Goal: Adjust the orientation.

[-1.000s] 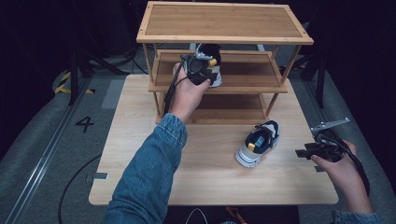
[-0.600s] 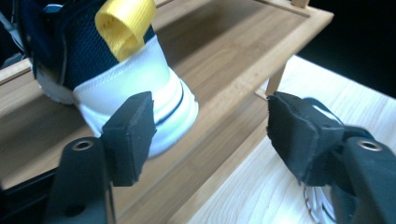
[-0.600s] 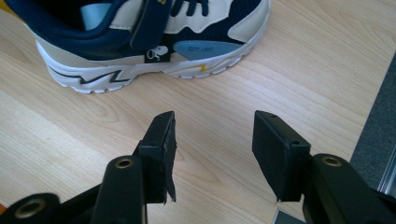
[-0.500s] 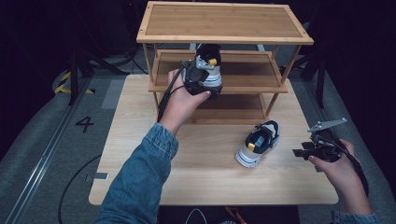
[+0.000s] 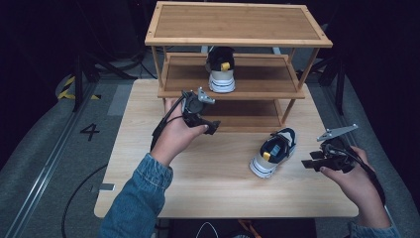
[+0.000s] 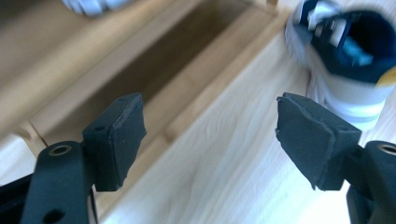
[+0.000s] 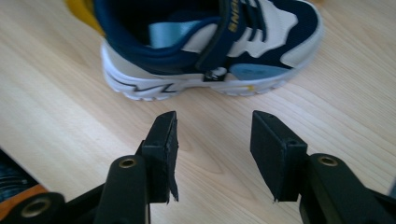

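Two child's sneakers in all, two claws, one three-tier wooden shoe rack. Starting at the left: left claw held in front of the rack's lower shelves, above the bench, spread wide and empty, seen in its own view with bare wood between the pads. Further along, one sneaker on the middle shelf, upright, heel toward the person. Then the sneaker on the bench, just in front of the rack's right leg, long axis running diagonally, toe near the person, heel toward the rack. At the far right, right claw, partly open and holding nothing, near that sneaker's side and clearly the closer of the two; in its own view the shoe lies crosswise just ahead of the pads. Left claw's view blurred, so probably the same shoe at its upper right.
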Demonstrator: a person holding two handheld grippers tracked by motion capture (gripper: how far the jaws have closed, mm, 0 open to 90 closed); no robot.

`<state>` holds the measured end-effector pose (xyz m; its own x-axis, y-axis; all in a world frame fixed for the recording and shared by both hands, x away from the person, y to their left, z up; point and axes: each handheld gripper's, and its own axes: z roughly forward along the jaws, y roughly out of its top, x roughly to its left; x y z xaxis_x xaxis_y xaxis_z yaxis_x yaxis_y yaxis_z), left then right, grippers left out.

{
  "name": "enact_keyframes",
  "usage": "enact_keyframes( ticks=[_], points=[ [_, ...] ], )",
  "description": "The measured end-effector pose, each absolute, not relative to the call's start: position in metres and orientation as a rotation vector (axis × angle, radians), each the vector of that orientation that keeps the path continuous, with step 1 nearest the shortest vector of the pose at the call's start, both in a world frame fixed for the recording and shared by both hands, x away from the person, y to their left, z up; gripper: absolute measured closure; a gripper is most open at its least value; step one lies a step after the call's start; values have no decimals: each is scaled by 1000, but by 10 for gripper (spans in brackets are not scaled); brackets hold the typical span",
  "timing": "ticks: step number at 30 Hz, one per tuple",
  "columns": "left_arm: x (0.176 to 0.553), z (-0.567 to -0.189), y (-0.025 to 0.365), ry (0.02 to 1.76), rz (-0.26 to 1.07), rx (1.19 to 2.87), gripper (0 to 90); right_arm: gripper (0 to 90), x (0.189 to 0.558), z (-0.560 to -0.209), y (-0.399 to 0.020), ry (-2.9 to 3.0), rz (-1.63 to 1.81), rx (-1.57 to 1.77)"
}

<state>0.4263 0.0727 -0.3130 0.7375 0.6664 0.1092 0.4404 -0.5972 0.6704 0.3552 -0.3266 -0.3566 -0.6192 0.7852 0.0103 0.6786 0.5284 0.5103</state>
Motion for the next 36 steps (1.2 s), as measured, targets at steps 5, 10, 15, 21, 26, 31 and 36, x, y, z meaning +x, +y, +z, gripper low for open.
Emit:
enact_keyframes(
  ticks=[5,10,15,21,26,31,36],
  points=[
    [419,-333,76,842,426,2325,253,524,350,-348,-320,2559,795,1190],
    [412,-354,81,883,404,2347,255,542,348,-345,-308,2585,850,1150],
    [413,-376,85,910,352,2372,260,560,349,-345,-292,2608,870,1105],
    [415,-384,90,948,349,2394,260,580,353,-346,-269,2664,940,1018],
    [418,-392,89,950,332,2406,260,608,360,-353,-253,2676,932,983],
    [418,-396,86,937,314,2420,260,649,366,-356,-241,2650,911,957],
    [417,-400,85,929,300,2429,263,738,372,-362,-229,2649,882,928]
  ],
)
